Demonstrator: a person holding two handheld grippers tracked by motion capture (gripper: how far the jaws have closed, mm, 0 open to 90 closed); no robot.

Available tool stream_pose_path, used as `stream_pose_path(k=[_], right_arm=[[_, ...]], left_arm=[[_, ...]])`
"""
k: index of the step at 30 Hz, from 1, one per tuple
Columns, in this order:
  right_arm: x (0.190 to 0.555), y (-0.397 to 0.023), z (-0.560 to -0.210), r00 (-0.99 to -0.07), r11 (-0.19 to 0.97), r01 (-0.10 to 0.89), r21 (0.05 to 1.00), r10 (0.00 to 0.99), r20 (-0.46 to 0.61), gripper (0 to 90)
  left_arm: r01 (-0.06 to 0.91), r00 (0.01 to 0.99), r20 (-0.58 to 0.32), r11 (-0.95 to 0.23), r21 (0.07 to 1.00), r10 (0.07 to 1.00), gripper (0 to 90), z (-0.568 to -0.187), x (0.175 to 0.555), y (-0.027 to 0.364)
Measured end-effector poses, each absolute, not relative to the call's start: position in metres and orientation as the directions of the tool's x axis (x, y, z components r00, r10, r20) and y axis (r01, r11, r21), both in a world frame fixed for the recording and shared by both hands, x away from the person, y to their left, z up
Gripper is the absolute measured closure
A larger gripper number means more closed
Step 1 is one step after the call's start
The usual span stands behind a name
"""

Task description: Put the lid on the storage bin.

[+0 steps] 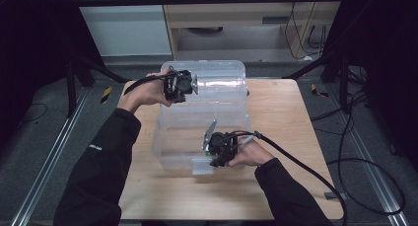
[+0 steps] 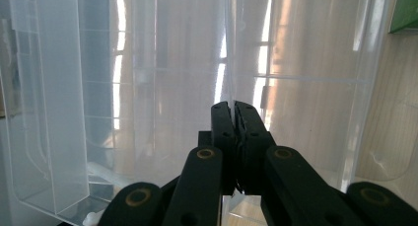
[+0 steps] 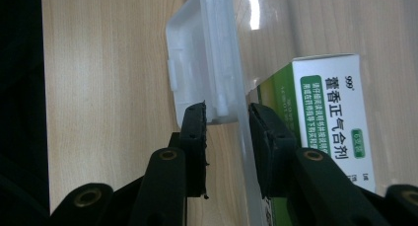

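My left claw is clamped on the thin edge of the raised clear lid, jaws nearly together. The clear plastic box sits mid-worktop. My right claw grips the box's near wall by its latch tab. A green-and-white medicine carton lies inside, just behind that wall

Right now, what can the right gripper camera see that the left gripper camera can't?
Right gripper view: a white and green medicine box inside the clear plastic bin, and the bin's latch, with the right gripper shut on the bin wall at the latch. Left gripper view: the left gripper shut on the lid's thin edge. Both: clear plastic and the wooden table.
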State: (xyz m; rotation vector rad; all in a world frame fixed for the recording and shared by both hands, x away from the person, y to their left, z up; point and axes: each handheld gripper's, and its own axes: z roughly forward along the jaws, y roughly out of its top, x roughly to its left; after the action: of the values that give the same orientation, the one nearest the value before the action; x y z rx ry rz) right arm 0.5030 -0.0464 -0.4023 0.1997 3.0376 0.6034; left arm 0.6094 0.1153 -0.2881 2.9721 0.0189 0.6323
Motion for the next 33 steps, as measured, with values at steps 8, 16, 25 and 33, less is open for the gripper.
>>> stream_pose_path(k=[8, 16, 25, 33], right_arm=[[0.502, -0.045, -0.402, -0.990, 0.918, 0.124, 0.378, 0.141, -0.019, 69.2], [0.502, -0.046, -0.402, -0.991, 0.920, 0.111, 0.375, 0.130, -0.025, 69.1], [0.502, -0.046, -0.402, -0.991, 0.920, 0.118, 0.373, 0.135, -0.019, 69.0], [0.501, -0.046, -0.402, -0.991, 0.919, 0.123, 0.374, 0.137, -0.010, 68.9]], left_arm=[[-0.025, 0.903, 0.427, -0.992, 0.126, 0.031, 87.6, -0.288, 0.597, 0.119], [-0.024, 0.905, 0.424, -0.991, 0.130, 0.034, 87.8, -0.287, 0.588, 0.119], [-0.025, 0.902, 0.430, -0.989, 0.144, 0.040, 87.8, -0.287, 0.577, 0.123], [-0.012, 0.902, 0.427, -0.986, 0.167, 0.062, 87.8, -0.288, 0.566, 0.126]])
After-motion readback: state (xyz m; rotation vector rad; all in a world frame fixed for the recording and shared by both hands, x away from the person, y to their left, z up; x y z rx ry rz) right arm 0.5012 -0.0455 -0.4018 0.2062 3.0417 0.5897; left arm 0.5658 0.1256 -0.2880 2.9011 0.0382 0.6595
